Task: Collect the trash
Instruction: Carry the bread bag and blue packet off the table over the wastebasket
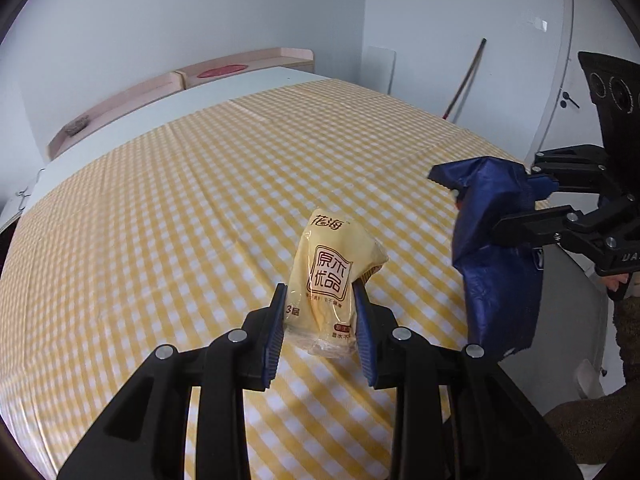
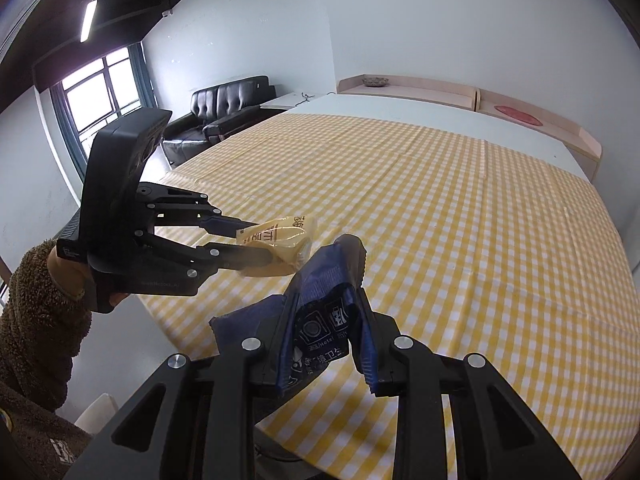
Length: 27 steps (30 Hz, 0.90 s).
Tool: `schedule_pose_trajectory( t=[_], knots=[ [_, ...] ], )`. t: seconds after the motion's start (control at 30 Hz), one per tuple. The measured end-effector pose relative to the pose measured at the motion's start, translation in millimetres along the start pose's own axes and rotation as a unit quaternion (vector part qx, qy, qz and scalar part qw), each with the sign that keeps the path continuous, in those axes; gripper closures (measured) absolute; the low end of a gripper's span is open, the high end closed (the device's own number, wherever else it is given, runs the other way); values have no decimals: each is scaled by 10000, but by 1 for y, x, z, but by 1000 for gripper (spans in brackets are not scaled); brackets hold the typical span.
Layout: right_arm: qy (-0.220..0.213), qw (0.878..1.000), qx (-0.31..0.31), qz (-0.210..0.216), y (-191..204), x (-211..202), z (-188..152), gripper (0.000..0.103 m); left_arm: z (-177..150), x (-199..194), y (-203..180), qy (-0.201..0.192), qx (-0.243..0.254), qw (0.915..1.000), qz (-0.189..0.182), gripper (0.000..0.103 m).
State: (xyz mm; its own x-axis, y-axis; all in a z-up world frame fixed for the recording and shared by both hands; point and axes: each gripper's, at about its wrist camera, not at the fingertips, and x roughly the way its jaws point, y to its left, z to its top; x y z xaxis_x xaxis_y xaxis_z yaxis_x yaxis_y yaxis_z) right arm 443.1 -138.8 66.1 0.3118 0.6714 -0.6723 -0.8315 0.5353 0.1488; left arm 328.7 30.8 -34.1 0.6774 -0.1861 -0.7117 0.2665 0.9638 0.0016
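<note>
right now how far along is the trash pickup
Done: the yellow checked tablecloth shows no litter. In hand: the left claw grips a yellow tissue pack, the right claw a blue wrapper, both lifted. Left: binning them; no bin is clearly visible.

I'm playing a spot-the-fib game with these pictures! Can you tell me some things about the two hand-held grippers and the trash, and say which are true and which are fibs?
1. The left hand-held gripper holds a yellow packet. True.
2. The right hand-held gripper is empty. False: it is shut on a dark blue wrapper.
3. The tablecloth has yellow and white checks. True.
4. The yellow packet lies flat on the table. False: it is lifted clear of the cloth, pinched between the pads.
5. A red sofa stands by the window. False: the sofa is black.
6. The person's sleeve is brown and fuzzy. True.
</note>
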Motion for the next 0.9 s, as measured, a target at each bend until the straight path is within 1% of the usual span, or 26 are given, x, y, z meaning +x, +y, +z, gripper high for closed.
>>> schedule_pose_trajectory(
  t=[0.23, 0.3, 0.53, 0.67, 0.77, 0.9],
  knots=[
    [-18, 9998, -129, 140, 30, -12, -23, 71, -45, -28, -11, 1, -241, 9997, 107, 71],
    [-23, 9997, -139, 196, 38, -13, -31, 71, -58, -33, -13, 73, -350, 9993, 101, 71],
    [84, 9991, -225, 363, 66, -5, -55, 71, -115, -52, -22, 185, -680, 9974, 131, 71],
    [171, 9981, -275, 520, 82, 5, -69, 71, -143, -64, -27, 126, -834, 9963, 161, 71],
    [194, 9978, -366, 519, 93, 11, -82, 71, -163, -73, -31, 82, -942, 9953, 192, 71],
    [268, 9967, -419, 645, 107, 21, -102, 71, -188, -78, -34, 117, -1074, 9940, 167, 71]
  ],
)
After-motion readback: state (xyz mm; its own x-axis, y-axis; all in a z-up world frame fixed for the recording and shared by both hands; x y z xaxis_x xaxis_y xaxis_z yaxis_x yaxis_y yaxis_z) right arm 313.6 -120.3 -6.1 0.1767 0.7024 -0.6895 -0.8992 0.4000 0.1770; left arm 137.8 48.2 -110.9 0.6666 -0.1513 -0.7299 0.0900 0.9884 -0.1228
